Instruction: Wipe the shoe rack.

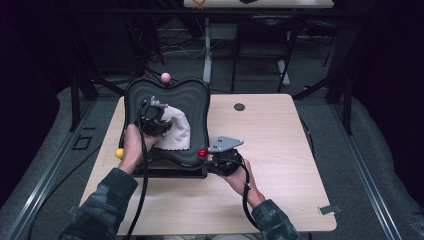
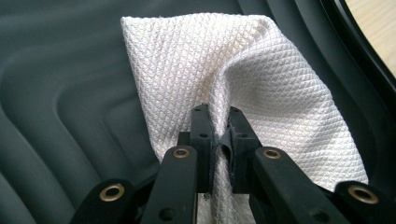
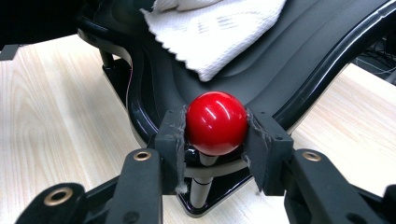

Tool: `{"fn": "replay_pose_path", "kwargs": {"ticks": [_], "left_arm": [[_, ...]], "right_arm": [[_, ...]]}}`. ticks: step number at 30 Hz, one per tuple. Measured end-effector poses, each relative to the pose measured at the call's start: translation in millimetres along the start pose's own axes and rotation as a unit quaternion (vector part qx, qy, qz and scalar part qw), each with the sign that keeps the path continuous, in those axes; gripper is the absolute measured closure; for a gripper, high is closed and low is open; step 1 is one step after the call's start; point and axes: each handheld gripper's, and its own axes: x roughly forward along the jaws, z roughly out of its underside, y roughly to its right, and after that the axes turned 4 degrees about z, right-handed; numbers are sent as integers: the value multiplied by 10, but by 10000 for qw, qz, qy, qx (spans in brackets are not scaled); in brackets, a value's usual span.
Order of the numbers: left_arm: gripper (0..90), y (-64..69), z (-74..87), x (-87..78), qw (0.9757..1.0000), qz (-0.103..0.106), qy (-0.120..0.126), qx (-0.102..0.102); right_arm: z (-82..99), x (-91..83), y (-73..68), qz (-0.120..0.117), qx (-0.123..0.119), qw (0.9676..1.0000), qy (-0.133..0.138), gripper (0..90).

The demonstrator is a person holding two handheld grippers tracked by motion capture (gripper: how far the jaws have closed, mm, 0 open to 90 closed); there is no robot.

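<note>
The left tongs (image 2: 219, 135) pinch a fold of the white bumpy cloth (image 2: 243, 79), which lies on the wavy black plastic tray (image 1: 192, 100) on the pale wooden desk (image 1: 280, 150). The right tongs (image 3: 216, 135) squeeze the shiny red ball knob (image 3: 216, 122) at the tray's corner. No writing can be read on any of them.

The person's two forearms, in dark patterned sleeves, come in from the bottom of the high view. The left hand (image 1: 131, 145) reaches forward and holds the black two-jaw left gripper (image 1: 152, 119), which points down. In the left gripper view its jaws are pinched tight on a fold of white waffle-pattern cloth (image 2: 261, 84). The right hand (image 1: 243, 181) holds the black right gripper (image 1: 210, 156) low and level, pointing to the left. Its jaws squeeze a shiny red ball knob (image 3: 216, 122) from both sides.
</note>
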Motion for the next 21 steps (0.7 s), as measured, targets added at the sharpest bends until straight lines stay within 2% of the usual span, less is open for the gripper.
{"fn": "replay_pose_path", "kwargs": {"ticks": [12, 21], "left_arm": [[833, -172, -321, 53, 9997, -207, 101, -121], [832, -256, -589, 118, 9994, -293, 111, -124]], "right_arm": [[0, -1, 3, 0, 2, 10000, -12, 600], [2, 1, 7, -23, 15, 10000, -8, 600]]}}
